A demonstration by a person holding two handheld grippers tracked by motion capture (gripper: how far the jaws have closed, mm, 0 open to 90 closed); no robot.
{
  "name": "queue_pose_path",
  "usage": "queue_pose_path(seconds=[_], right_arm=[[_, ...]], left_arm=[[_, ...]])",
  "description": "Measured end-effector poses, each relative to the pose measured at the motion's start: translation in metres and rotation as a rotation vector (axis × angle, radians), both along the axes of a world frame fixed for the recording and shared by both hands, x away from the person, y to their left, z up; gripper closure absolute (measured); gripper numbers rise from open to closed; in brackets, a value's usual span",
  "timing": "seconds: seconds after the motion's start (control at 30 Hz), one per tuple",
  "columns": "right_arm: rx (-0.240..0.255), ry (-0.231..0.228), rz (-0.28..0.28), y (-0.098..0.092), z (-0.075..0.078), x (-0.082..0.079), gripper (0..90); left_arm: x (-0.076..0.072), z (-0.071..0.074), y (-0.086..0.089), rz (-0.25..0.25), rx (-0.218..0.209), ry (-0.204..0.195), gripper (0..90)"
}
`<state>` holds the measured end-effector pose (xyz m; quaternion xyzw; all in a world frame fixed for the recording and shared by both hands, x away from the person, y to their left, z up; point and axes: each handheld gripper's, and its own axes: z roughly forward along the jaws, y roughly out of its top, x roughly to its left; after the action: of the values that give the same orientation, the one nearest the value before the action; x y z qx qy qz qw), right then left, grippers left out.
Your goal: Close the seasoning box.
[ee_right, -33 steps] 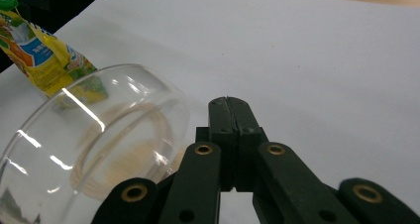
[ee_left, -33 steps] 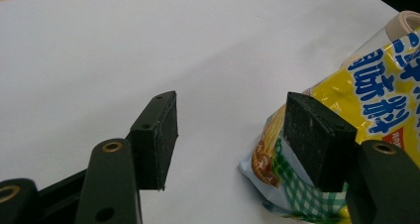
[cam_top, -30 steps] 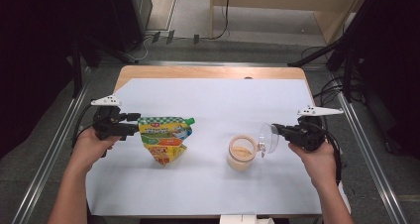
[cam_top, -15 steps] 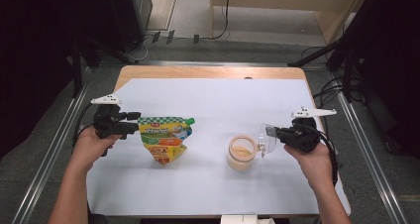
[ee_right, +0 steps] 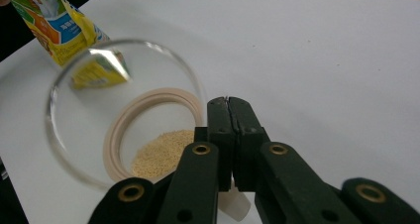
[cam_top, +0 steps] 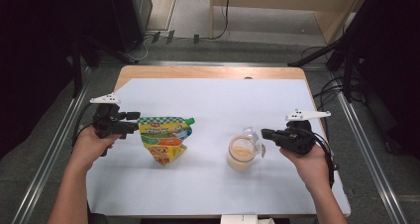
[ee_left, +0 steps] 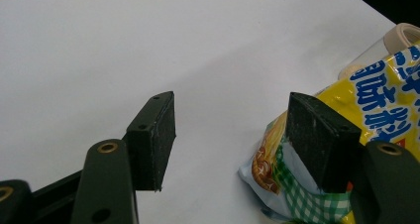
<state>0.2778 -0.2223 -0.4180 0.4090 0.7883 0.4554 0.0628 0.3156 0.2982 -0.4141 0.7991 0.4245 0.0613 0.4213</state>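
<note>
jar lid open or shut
Open. The clear lid stands swung up beside the jar, so the rim and the grains inside show. The right gripper is shut at the lid's edge.

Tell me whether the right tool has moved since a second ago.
Yes, a little. The right tool has shifted left in the high view, closer to the jar, which has kept its place on the white table.

Wooden table (cam_top: 148, 73), white sheet (cam_top: 218, 110) over it; pouch (cam_top: 163, 137), jar (cam_top: 241, 153) on sheet.
</note>
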Motion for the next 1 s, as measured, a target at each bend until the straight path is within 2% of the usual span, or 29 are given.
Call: queue_pose_path(seconds=[0.07, 0.37, 0.4, 0.47, 0.6, 0.73, 0.83, 0.93, 1.0], right_arm=[[-0.002, -0.003, 0.000, 0.000, 0.000, 0.000, 88.1], [0.001, -0.020, -0.008, -0.008, -0.002, 0.002, 72.0], [0.002, -0.027, -0.011, -0.010, -0.004, 0.003, 66.8], [-0.002, -0.033, -0.014, -0.011, -0.007, 0.004, 62.4], [-0.003, -0.033, -0.031, -0.014, -0.011, 0.006, 58.8], [-0.012, -0.047, -0.047, -0.019, -0.018, 0.008, 51.0], [-0.013, -0.046, -0.043, -0.021, -0.020, 0.010, 48.1], [-0.008, -0.025, -0.044, -0.025, -0.027, 0.013, 43.5], [-0.013, -0.033, -0.045, -0.027, -0.031, 0.014, 40.4]], left_arm=[[0.000, 0.000, 0.000, 0.001, 0.000, 0.001, 36.9], [-0.001, 0.000, -0.001, -0.001, 0.004, 0.000, 36.8], [-0.001, 0.000, -0.001, 0.000, 0.003, 0.001, 36.7], [-0.001, 0.000, -0.001, -0.001, 0.003, 0.000, 35.9], [-0.001, 0.000, -0.001, -0.006, 0.005, -0.002, 35.6], [-0.001, 0.000, -0.002, -0.007, 0.005, -0.003, 35.5], [-0.001, 0.000, -0.002, -0.007, 0.006, -0.002, 35.5], [-0.001, -0.001, -0.002, -0.006, 0.007, -0.002, 35.4], [-0.001, -0.001, -0.002, -0.005, 0.007, -0.003, 35.5]])
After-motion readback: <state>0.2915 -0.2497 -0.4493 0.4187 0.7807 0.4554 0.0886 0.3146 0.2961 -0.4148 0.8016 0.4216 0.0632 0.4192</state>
